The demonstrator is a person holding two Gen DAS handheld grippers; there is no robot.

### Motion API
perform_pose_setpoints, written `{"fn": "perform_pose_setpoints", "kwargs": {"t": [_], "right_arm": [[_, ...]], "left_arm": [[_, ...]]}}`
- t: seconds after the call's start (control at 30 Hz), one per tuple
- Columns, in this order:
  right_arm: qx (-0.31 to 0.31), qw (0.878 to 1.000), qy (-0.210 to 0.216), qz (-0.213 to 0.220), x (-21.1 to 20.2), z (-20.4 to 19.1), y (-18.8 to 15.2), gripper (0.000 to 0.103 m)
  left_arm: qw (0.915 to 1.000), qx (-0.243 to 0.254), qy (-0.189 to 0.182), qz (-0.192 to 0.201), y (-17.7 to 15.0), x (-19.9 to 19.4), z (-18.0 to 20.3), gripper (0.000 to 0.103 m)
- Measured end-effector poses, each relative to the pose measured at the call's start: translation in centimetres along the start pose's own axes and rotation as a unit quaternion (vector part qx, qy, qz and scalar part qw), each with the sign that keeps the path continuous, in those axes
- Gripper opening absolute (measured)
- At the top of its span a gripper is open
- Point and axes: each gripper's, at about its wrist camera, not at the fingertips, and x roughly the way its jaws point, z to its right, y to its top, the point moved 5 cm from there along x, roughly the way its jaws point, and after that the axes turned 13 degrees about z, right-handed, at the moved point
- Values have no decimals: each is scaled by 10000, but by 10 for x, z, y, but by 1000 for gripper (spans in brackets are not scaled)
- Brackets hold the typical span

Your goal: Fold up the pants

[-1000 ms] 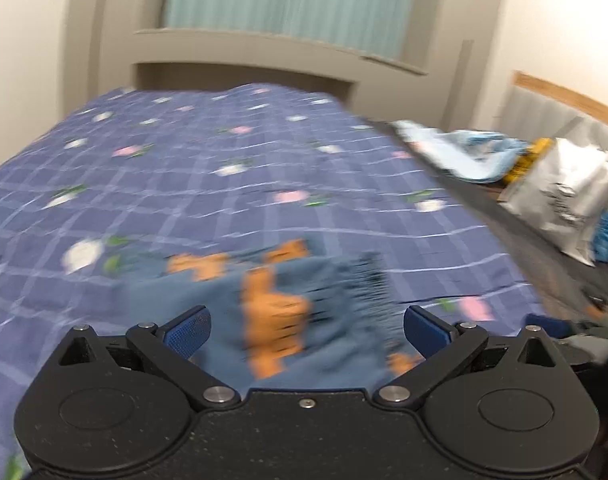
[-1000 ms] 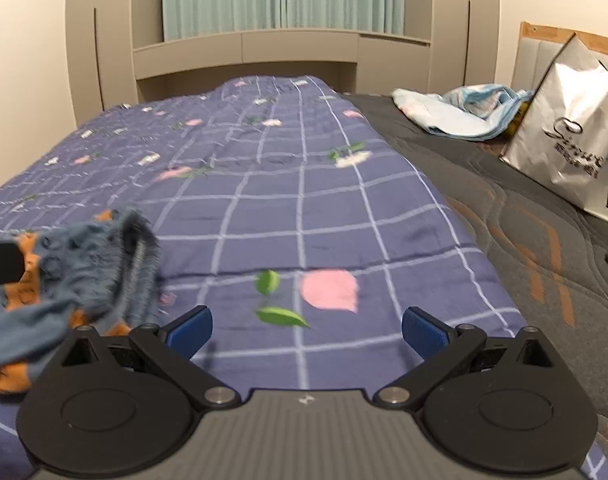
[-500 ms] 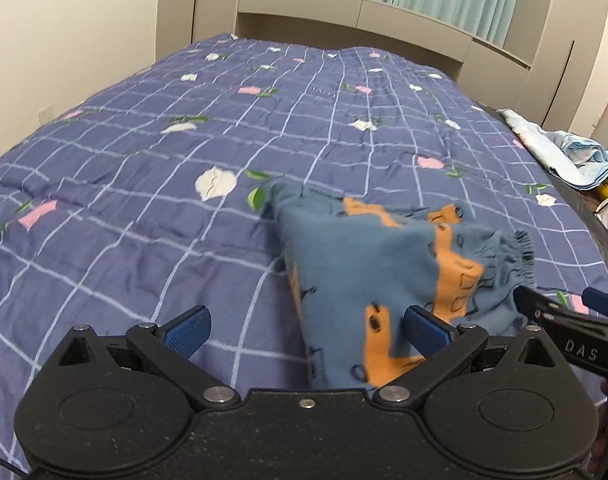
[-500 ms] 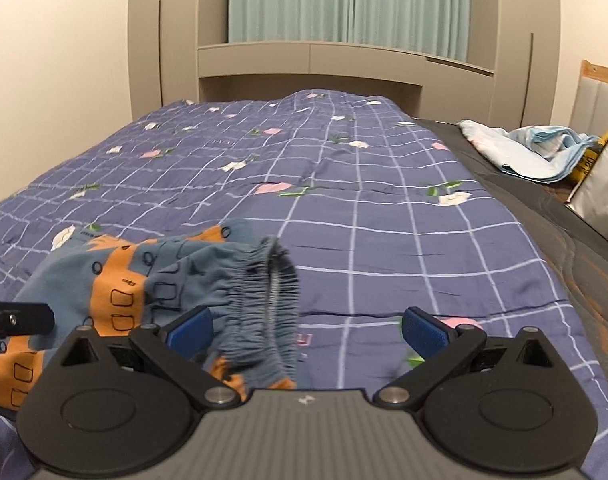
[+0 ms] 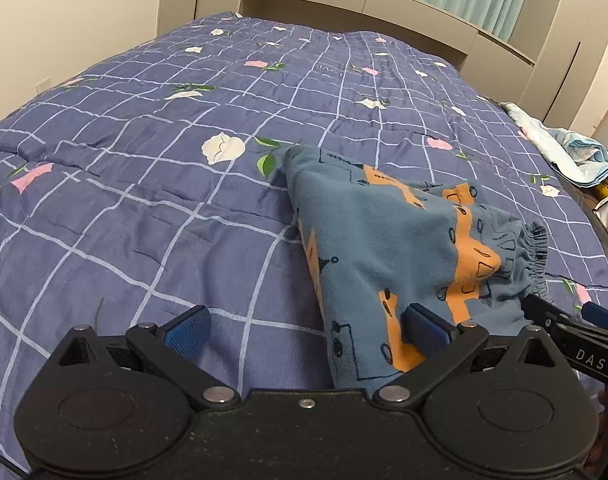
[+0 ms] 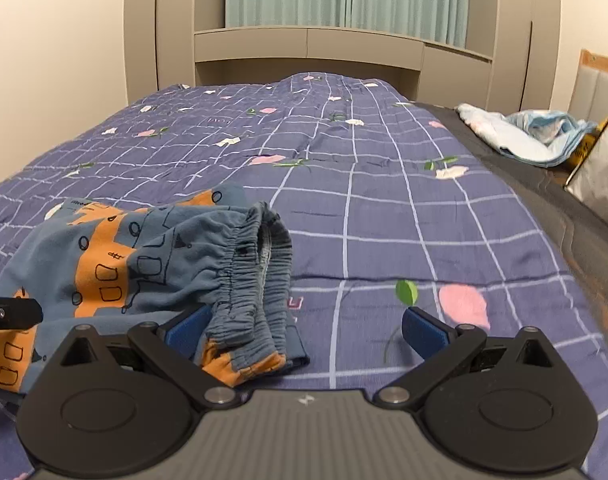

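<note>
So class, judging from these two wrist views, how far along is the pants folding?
Done: the blue-and-orange printed pants lie bunched on the purple checked quilt, not yet flat. In hand: nothing; the left gripper and right gripper are both open beside the elastic waistband. Left: spreading, folding.

Warm, even indoor light; soft shadows; both views sharp; strong fisheye bending, dark vignetted corners.

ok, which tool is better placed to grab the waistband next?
Right, probably. The right tool is open, with the pants waistband bunched by its left finger. The left tool, also open, faces the leg fabric; the waistband lies off to its right.
</note>
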Motion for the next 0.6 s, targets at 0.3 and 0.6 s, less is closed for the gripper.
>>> {"fn": "perform_pose_setpoints", "kwargs": {"t": [0.3,0.6], "right_arm": [[32,10000,21,4,-1,1,-2,103],[-46,9984,360,436,-15,-6,19,103]], "left_arm": [[10000,1,1,-6,1,0,0,102],[9990,181,-1,398,29,-3,-2,102]]}}
